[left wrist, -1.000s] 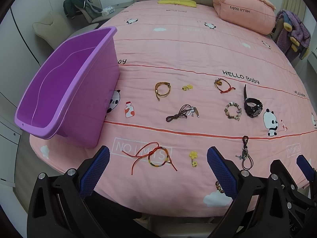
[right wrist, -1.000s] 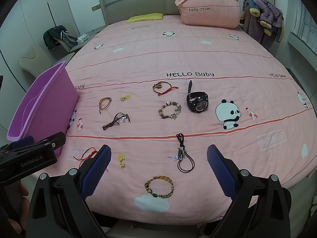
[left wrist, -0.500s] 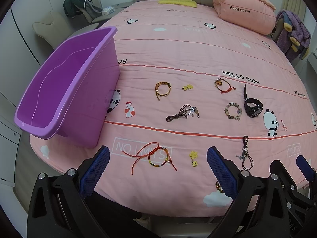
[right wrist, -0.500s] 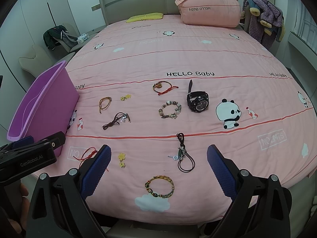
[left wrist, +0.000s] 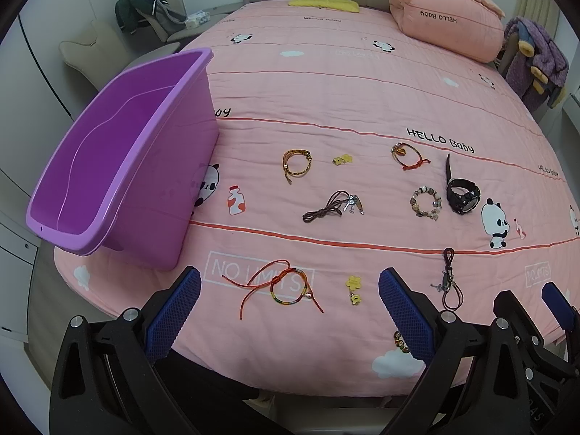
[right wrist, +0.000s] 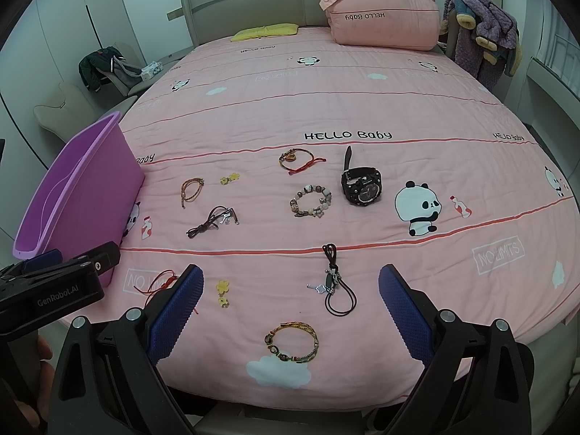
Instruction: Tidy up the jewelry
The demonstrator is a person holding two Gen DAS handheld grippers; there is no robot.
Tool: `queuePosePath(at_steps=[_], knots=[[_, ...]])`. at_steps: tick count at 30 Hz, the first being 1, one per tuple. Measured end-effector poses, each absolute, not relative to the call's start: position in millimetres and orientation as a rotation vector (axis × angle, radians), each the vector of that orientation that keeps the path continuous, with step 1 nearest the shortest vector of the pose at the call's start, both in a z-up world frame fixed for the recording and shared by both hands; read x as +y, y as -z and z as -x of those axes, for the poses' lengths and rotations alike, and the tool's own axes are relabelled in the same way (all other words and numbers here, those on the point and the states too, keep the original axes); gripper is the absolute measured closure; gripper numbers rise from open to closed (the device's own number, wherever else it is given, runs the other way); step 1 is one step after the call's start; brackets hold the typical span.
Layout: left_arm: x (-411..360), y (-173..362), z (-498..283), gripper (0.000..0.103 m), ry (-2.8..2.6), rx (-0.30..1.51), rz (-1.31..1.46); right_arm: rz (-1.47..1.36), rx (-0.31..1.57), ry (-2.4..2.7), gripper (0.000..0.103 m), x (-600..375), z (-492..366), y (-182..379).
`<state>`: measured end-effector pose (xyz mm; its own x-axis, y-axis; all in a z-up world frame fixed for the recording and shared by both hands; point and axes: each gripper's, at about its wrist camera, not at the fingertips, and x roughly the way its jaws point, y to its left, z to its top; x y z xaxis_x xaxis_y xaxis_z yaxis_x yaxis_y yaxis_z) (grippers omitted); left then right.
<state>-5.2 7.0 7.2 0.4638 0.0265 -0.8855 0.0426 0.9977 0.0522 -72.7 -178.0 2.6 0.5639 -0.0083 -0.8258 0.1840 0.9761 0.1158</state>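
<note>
Nearby, jewelry lies scattered across pink panda-print bedspread point(right wrist: 362, 90).
Left gripper point(left wrist: 290, 306) and right gripper point(right wrist: 289, 302) both spread wide, empty; purple plastic tub point(left wrist: 119, 152) at left.

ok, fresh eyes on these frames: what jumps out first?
The purple bin at the bed's left edge, empty as far as its inside shows. Then the jewelry strewn over the pink sheet: a black watch beside a beaded bracelet. Both grippers, left gripper and right gripper, hover open at the near edge.
</note>
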Motion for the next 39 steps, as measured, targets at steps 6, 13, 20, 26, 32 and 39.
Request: queuePosePath(at_steps=[6,13,20,26,32,39], knots=[[5,-5,4,0.006,0.009,1.094,-0.072,-0.197,0.970,0.113,0.010,-177,71,-1],[5,7,1,0.006,0.006,1.114,-0.077,-0.213,0.993,0.113,0.010,-185,68,11],[14,34,-3,0.006,0.012,1.150,-0.072,-0.249,1.050,0.100,0.010,-202,66,42],[21,69,-7,0.006,0.021,1.202,-0.091,-0.256,1.126,0.081,0.010,-206,67,77],[22,103,-12,0.006,0.043,1.227,-0.137,-0.289,1.190,0.085,0.010,-208,67,107],[34,131,-16,0.006,0.029,1.269,-0.109,-0.365,1.287,0.113,0.010,-219,68,140]])
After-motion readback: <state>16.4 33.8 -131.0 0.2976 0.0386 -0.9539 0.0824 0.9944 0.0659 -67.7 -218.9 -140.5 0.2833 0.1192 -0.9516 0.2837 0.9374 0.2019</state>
